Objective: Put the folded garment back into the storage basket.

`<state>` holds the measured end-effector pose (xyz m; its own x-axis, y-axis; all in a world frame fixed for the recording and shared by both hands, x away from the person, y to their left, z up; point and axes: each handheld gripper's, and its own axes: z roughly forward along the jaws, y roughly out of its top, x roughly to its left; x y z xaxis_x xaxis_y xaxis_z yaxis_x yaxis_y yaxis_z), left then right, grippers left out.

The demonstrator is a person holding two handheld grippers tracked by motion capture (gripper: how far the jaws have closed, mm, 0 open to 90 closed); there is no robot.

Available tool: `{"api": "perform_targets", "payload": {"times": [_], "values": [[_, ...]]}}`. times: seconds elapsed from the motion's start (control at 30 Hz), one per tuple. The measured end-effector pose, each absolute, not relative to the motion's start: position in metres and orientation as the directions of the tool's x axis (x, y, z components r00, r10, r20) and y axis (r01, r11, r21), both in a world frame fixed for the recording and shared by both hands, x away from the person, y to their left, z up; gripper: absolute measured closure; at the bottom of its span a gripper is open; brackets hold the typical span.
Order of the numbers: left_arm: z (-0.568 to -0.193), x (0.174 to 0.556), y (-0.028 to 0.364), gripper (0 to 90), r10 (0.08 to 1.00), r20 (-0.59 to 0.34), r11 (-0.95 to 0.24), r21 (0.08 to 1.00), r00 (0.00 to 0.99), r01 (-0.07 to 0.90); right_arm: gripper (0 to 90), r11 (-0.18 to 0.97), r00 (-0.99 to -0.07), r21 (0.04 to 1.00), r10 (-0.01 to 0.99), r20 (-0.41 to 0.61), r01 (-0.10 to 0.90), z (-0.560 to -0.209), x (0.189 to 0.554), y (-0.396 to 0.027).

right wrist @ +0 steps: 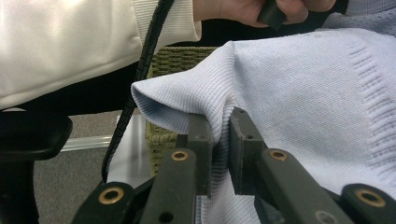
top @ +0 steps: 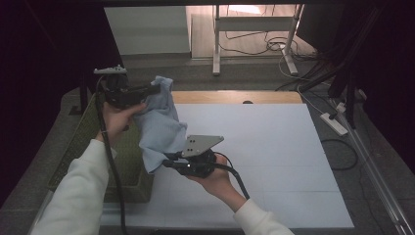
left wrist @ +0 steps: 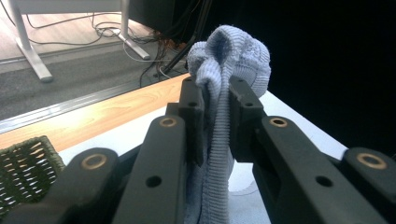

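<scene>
A light blue knitted cloth hangs in the air between both grippers, above the left part of the white table top. My left gripper is held high at the left and is shut on the cloth's upper end, which bunches above its jaws. My right gripper sits lower, near the middle, pointing left, and is shut on a lower fold of the cloth. In the right gripper view the ribbed cloth spreads to the right, with a white sleeve behind it.
A green woven basket stands at the table's left edge, under the left forearm. A wooden strip runs along the table's far edge. Beyond it are a white frame's legs, cables on the floor and a power strip at the right.
</scene>
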<state>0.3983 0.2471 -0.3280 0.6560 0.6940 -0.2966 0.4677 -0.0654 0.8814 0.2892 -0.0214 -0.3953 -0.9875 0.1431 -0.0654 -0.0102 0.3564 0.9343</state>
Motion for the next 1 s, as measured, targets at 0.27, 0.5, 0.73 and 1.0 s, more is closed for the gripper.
{"api": "perform_targets", "payload": {"times": [0.27,0.5,0.73,1.0], "values": [[-0.325,0.395,0.256,78.1,0.702,-0.295,-0.056,0.884,0.648,0.464,80.7,0.353,-0.989,0.936,0.132,-0.066,-0.016,-0.393,0.29,-0.014],[-0.321,0.394,0.261,78.1,0.705,-0.29,-0.056,0.887,0.647,0.459,80.7,0.351,-0.99,0.936,0.125,-0.065,-0.017,-0.391,0.291,-0.008],[-0.32,0.392,0.267,78.0,0.711,-0.292,-0.049,0.887,0.64,0.458,80.7,0.345,-0.991,0.938,0.121,-0.062,-0.017,-0.39,0.292,-0.003],[-0.318,0.39,0.274,78.1,0.719,-0.29,-0.044,0.888,0.631,0.458,80.7,0.34,-0.992,0.94,0.11,-0.062,-0.021,-0.389,0.292,0.004]]}}
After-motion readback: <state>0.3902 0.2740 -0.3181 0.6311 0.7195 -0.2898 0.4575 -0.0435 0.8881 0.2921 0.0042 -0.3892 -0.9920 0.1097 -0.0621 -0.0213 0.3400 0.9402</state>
